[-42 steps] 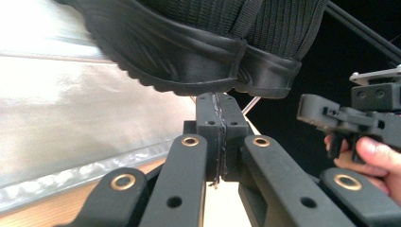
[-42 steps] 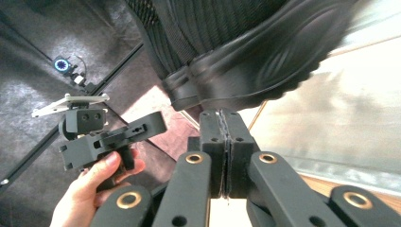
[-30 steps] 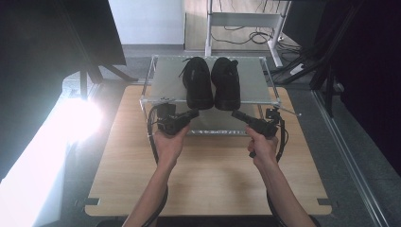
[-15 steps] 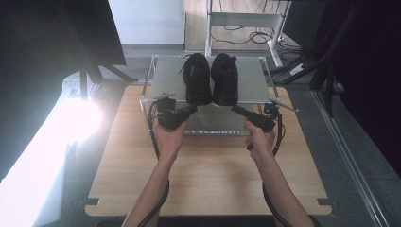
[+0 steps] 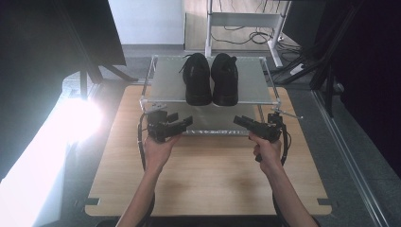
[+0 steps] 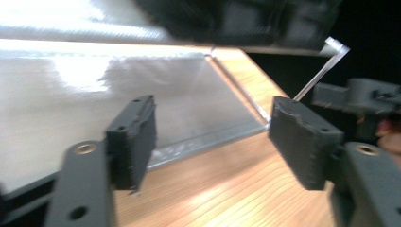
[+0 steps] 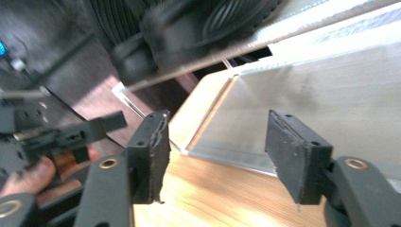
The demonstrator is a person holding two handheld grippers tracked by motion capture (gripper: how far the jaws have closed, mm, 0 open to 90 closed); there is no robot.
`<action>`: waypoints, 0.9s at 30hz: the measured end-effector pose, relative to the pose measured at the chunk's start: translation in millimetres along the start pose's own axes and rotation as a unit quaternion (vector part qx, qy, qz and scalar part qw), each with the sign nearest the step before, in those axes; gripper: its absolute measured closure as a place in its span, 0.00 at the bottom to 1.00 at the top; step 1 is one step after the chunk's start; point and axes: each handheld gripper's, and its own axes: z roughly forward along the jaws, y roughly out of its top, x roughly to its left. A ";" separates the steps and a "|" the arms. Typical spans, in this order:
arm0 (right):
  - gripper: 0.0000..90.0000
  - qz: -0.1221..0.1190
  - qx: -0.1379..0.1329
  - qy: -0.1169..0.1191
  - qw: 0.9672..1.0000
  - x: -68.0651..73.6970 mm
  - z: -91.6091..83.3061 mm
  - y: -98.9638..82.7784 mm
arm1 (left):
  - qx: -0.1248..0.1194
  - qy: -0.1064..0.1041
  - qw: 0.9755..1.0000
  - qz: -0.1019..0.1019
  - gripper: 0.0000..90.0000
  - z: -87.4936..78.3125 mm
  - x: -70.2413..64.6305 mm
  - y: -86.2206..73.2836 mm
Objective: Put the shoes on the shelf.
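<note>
Two black shoes, one [image 5: 197,78] beside the other [image 5: 224,78], stand side by side on the top shelf of a small metal rack [image 5: 165,80] at the table's far side, toes toward me. My left gripper [image 5: 185,123] is held just in front of the rack's lower shelf [image 5: 215,124], open and empty. My right gripper [image 5: 239,121] mirrors it on the right, also open and empty. In the left gripper view the pads [image 6: 132,140] frame the lower shelf's corner [image 6: 189,109]. In the right gripper view the shoe soles [image 7: 208,23] loom above the open pads [image 7: 293,153].
The rack sits on a wooden table [image 5: 208,179] with bare room between me and it. Bright glare [image 5: 71,123] falls at the left. A white stand [image 5: 246,21] with cables is behind the rack; dark panels flank both sides.
Both hands have drawn slightly back toward me and lower from the rack's front edge. The shoes have not moved.
</note>
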 end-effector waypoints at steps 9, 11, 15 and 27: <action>0.24 -0.107 0.041 -0.057 0.992 0.9 -17.2 -14.5 | 0.019 0.035 0.999 0.028 0.16 -3.5 10.0 -27.7; 0.22 -0.124 0.052 -0.065 0.989 0.2 -20.7 -19.9 | 0.022 0.040 0.998 0.033 0.15 -4.1 11.1 -35.2; 0.18 -0.154 0.078 -0.081 0.982 -3.2 -27.6 -33.6 | 0.036 0.050 0.997 0.041 0.11 -4.6 11.0 -52.3; 0.15 -0.201 0.127 -0.112 0.965 -10.9 -41.8 -71.7 | 0.079 0.065 0.991 0.084 0.01 -8.6 2.1 -99.7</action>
